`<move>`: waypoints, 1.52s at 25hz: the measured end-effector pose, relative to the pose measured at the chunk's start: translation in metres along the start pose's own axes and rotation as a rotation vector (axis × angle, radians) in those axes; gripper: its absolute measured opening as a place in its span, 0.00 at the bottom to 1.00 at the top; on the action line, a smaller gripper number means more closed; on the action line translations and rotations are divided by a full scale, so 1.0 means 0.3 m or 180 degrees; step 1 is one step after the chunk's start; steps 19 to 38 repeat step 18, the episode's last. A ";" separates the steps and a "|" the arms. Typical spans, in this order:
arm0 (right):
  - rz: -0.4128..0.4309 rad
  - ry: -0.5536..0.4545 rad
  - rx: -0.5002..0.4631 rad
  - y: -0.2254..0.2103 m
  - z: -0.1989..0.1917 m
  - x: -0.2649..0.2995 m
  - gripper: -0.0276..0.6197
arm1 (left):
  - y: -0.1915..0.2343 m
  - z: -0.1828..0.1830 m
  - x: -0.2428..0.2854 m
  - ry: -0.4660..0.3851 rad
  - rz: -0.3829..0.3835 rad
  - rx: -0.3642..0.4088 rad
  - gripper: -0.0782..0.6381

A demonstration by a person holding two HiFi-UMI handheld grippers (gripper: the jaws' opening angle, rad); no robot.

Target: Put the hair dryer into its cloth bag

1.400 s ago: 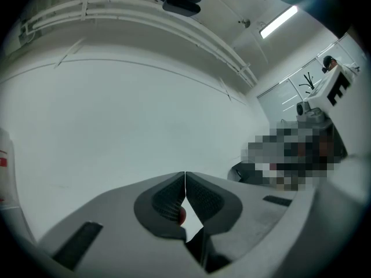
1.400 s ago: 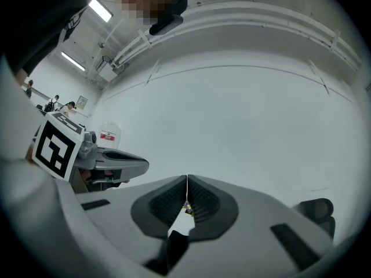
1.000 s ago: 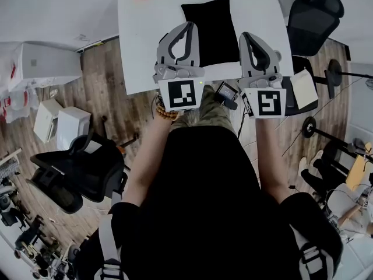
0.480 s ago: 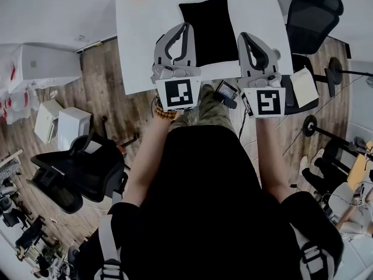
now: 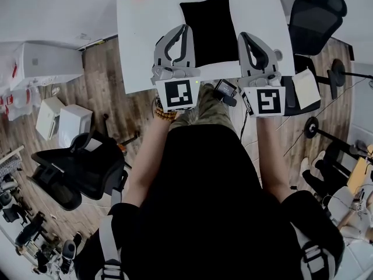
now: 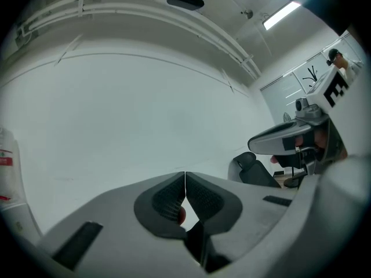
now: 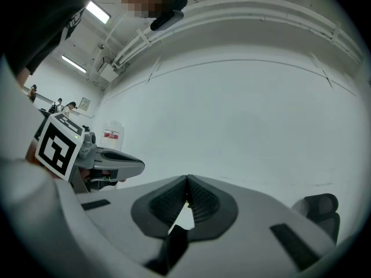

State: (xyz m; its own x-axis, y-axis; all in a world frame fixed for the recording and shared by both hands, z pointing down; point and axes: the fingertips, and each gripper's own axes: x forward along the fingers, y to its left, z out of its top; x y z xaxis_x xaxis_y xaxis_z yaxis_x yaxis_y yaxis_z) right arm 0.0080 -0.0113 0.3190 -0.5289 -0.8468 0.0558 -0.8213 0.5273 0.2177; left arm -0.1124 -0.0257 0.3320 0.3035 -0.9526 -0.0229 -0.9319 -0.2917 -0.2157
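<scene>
Matt cloth, smooth top, grained floor
My cloth bag (image 5: pixel 211 29) looks soft, matt black on the smooth white surface (image 5: pixel 143 45); wooden floor (image 5: pixel 111 104) at nine o'clock; left tongs (image 6: pixel 185 179) matt grey plastic.

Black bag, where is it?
In the head view, the black cloth bag lies on the white table, showing between the left gripper and the right gripper.

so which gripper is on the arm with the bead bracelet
The left gripper: brown beads circle the wrist just below its marker cube. No beads show behind the right gripper.
</scene>
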 end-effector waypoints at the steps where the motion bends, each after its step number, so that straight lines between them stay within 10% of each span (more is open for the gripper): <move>1: 0.0009 -0.0001 -0.0001 0.001 -0.001 0.004 0.09 | 0.003 -0.001 0.001 -0.0005 0.0008 0.0008 0.15; 38: 0.0055 0.0028 0.0024 -0.057 -0.030 0.044 0.09 | -0.013 -0.051 0.068 0.0189 0.0015 -0.0059 0.15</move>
